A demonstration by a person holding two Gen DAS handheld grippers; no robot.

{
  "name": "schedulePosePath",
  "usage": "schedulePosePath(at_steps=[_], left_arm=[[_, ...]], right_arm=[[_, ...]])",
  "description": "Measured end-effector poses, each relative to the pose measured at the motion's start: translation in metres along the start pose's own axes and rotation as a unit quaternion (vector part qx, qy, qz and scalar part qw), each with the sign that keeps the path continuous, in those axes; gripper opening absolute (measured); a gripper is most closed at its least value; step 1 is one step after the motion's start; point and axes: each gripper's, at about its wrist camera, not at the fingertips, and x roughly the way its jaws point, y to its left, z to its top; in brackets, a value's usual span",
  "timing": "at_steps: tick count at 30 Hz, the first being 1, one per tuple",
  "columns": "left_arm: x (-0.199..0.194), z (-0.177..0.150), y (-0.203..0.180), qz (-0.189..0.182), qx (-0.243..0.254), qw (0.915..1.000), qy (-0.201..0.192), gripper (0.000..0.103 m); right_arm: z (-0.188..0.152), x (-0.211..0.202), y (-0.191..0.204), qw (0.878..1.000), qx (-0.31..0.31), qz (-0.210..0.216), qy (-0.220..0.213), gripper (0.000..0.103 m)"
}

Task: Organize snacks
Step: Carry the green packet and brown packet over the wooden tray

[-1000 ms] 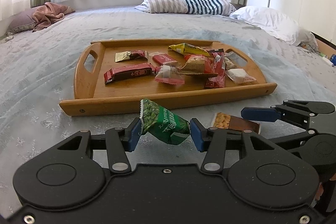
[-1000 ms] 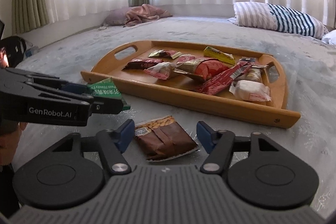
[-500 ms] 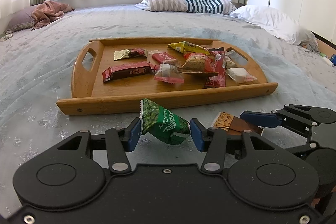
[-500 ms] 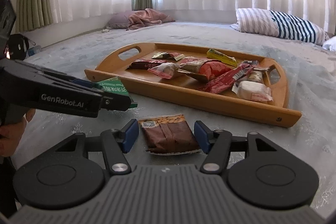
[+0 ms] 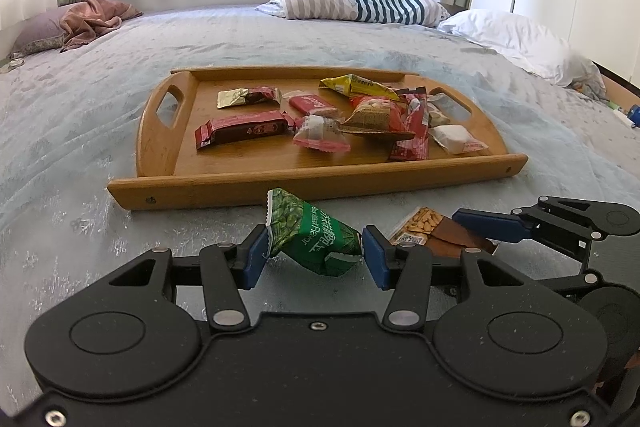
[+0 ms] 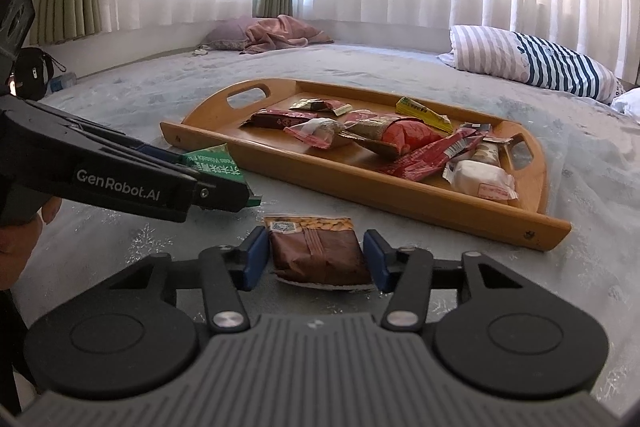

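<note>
Left wrist view takes in the grey bedspread (image 5: 80, 131) first, with the wooden tray (image 5: 160, 155) lying on it, already carrying a loose heap of wrapped snacks (image 5: 372, 119); just short of the tray's near rail, the left gripper (image 5: 314, 255) is closed on the green pea packet (image 5: 316, 239), both blue pads pressed into its crumpled sides and the packet tilted. Right wrist view shows the right gripper (image 6: 316, 259) with its jaws part open, straddling the brown almond bar (image 6: 320, 251) that lies flat on the bedspread beside the tray; whether the pads touch it I cannot tell. Closing squarely across the bar's width seems best; the soft cover gives, so press down lightly, lift clear of the rail, and set both packets on bare wood at the tray's left.
</note>
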Motion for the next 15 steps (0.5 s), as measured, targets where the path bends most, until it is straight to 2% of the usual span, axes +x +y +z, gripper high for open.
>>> schedulePosePath(at_steps=[15], left_arm=[[-0.0058, -0.0009, 0.0051, 0.000, -0.015, 0.9999, -0.001, 0.048]], right_arm=[[0.0049, -0.0050, -0.0035, 1.000, 0.007, -0.007, -0.008, 0.053]])
